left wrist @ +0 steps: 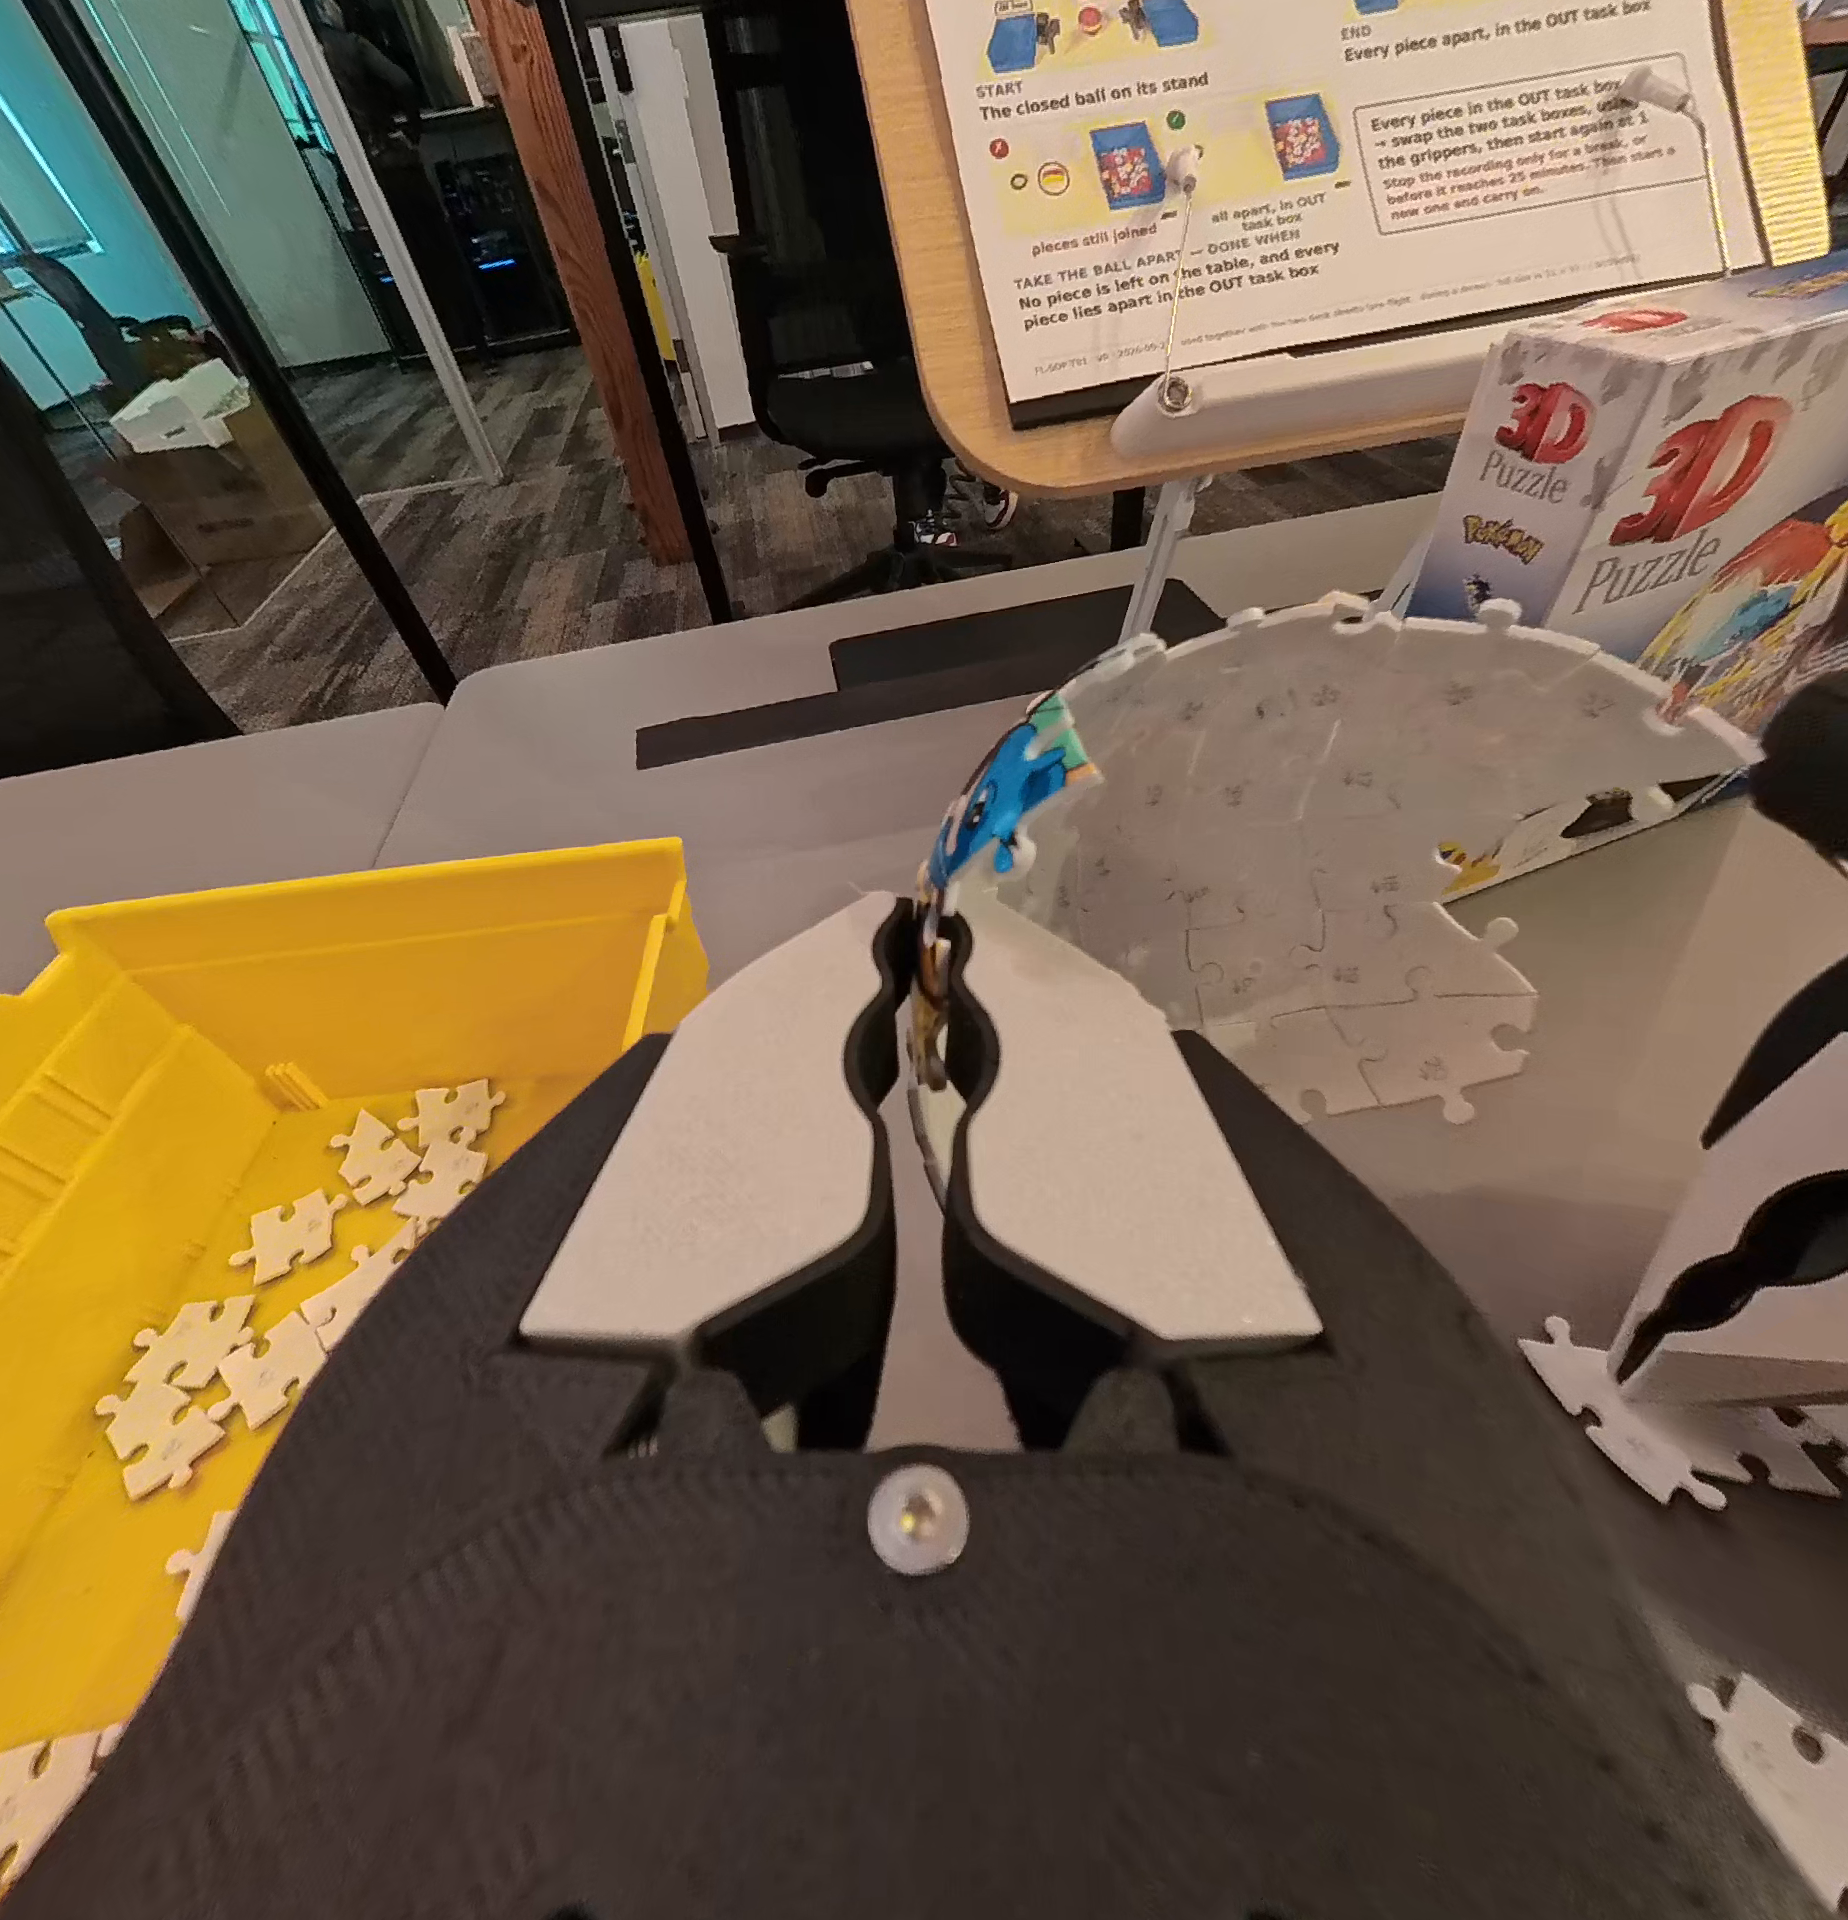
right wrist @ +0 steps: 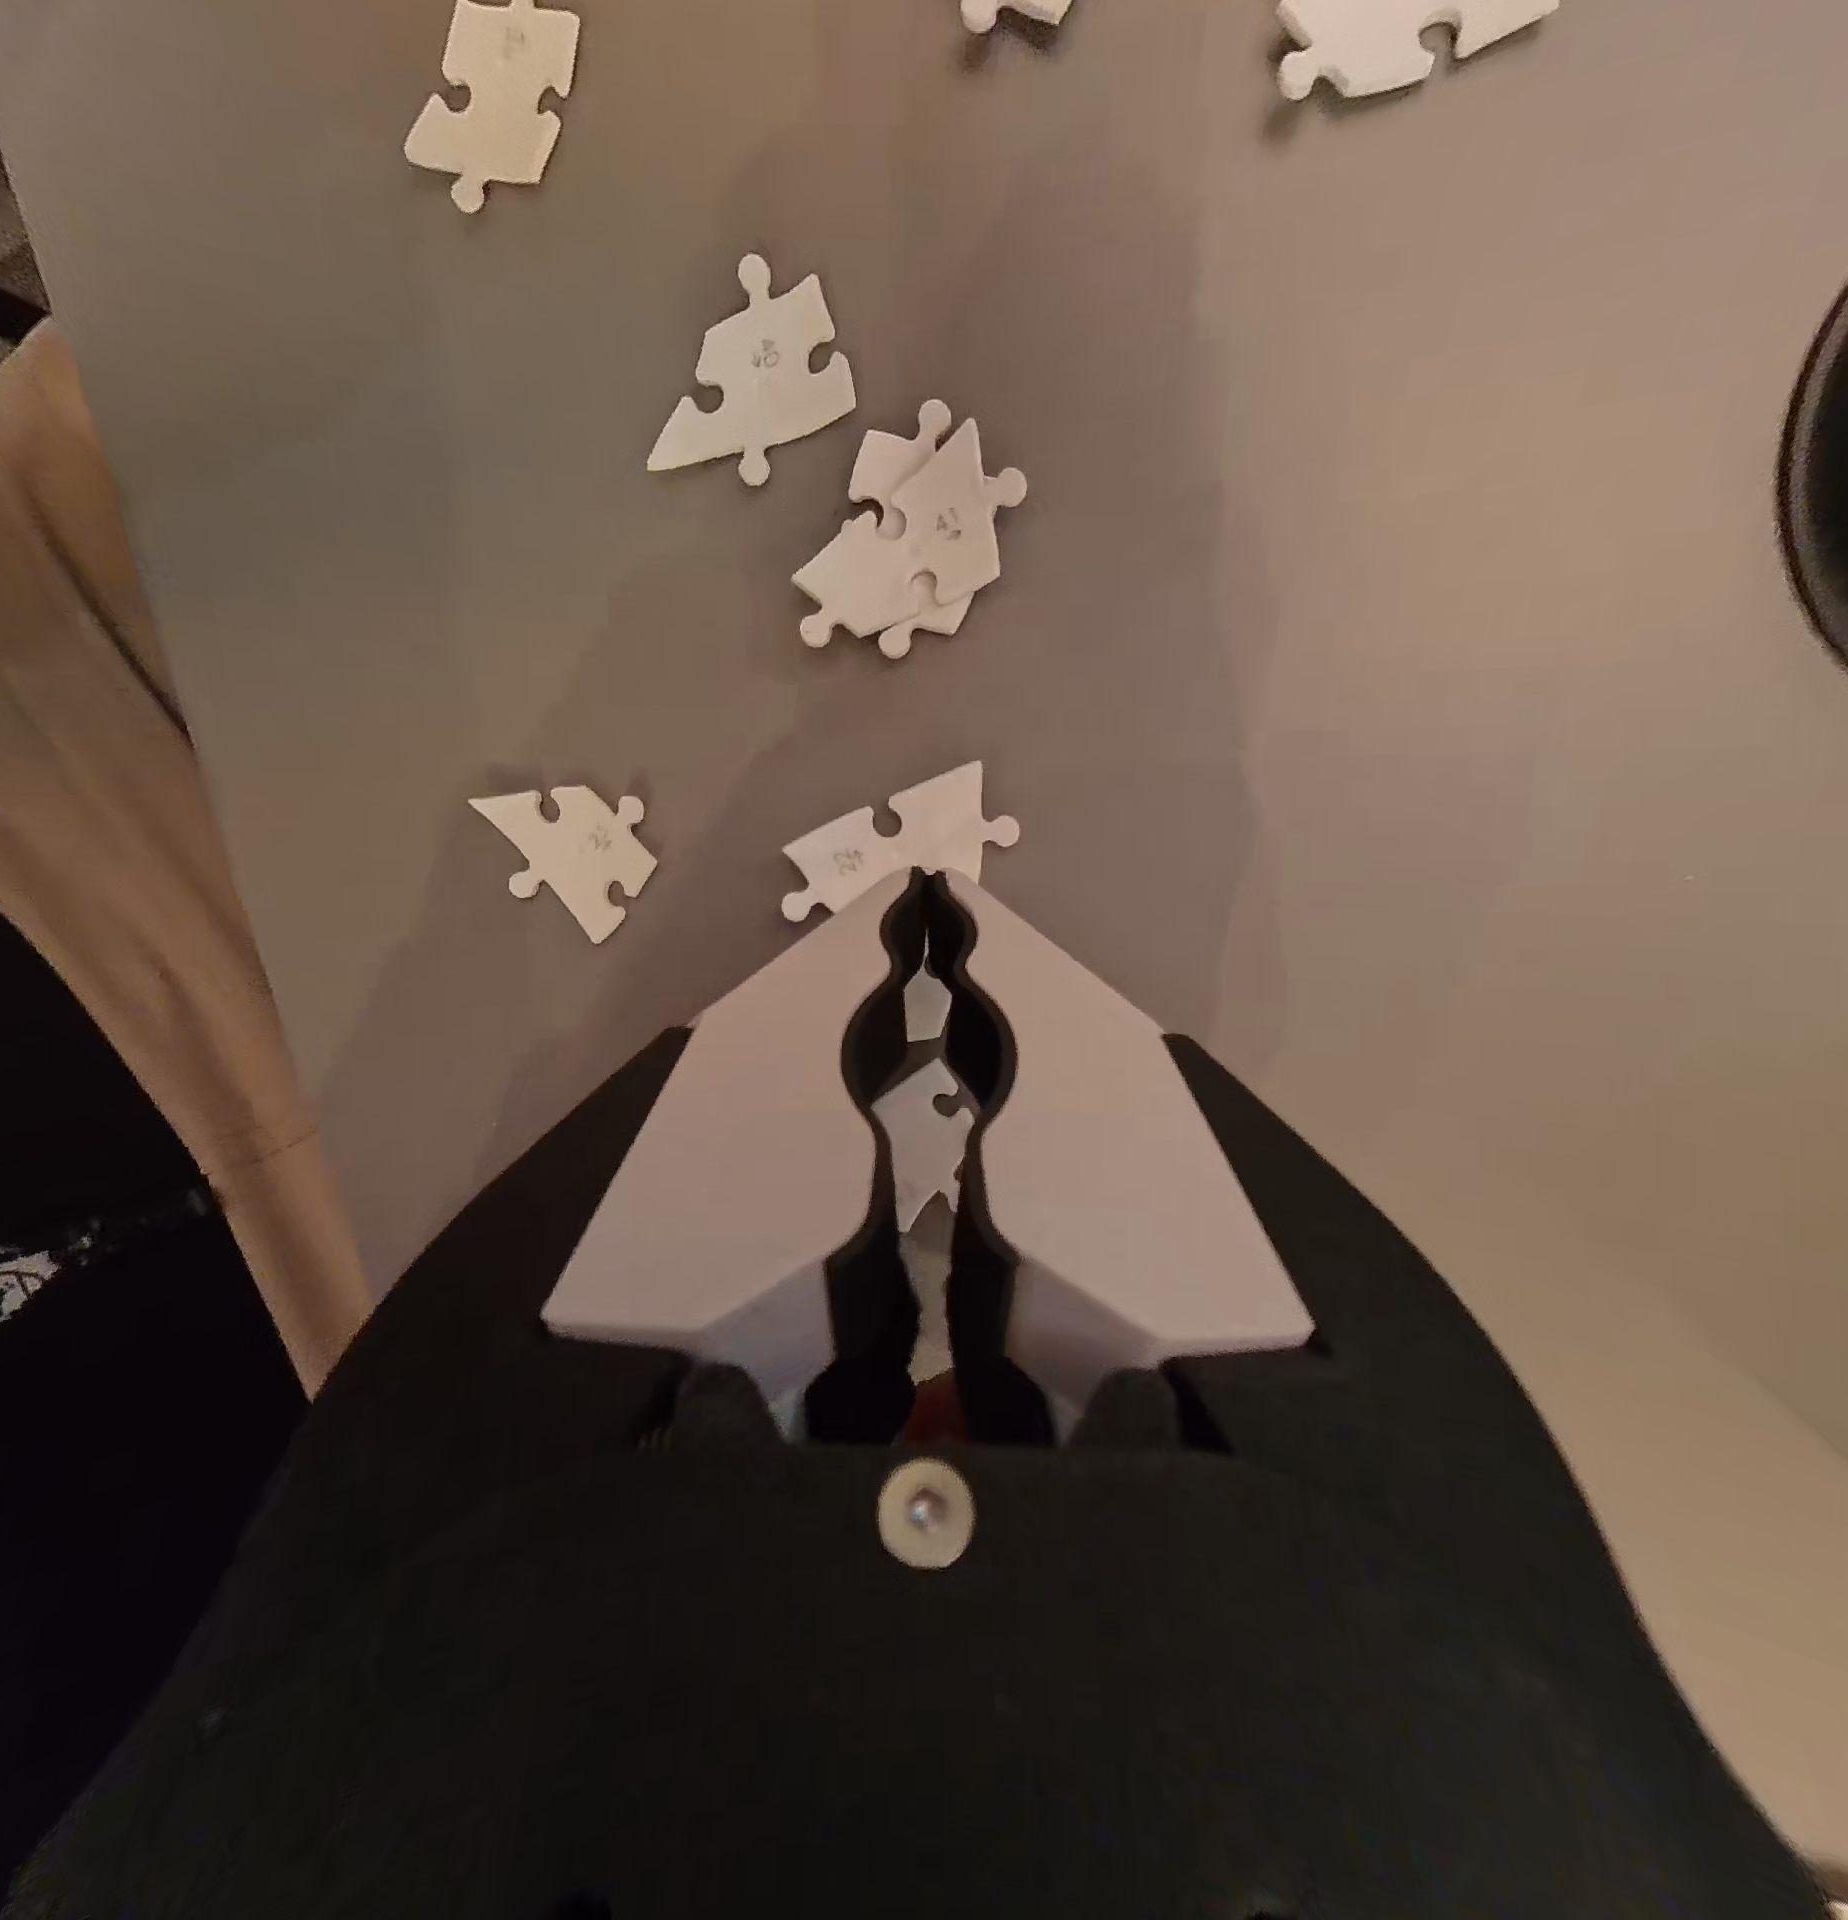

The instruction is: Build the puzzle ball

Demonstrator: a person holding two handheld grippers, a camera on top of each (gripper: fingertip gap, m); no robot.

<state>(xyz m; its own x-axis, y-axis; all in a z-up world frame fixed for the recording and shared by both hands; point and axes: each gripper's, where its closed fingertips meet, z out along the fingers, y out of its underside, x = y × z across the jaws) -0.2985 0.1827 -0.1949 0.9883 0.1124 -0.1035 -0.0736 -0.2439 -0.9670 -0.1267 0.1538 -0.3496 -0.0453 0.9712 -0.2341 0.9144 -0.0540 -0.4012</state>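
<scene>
I am holding the half-built shell of the puzzle ball with my left gripper, its jaws clenched on the shell's near rim, right where the blue printed pieces curl over. The shell is standing on the grey table, just in front of the puzzle box, and it is showing me its white numbered inside.

I am judging the build at something like half done: one bowl-shaped portion is joined, the top edge is still ragged with open tabs, and many pieces are waiting. A heap of them is lying in the yellow bin left of the shell.

The right wrist view is giving me what the left one is not: my right gripper is pointing down at loose white pieces scattered on the table, and its jaws are closed on a joined pair of pieces at the very tips. Whether that pair is lifted or still lying flat, I cannot tell.

The left view alone is showing the shell, the bin, the box and the instruction sheet behind the shell, plus my right gripper off to the shell's right.
</scene>
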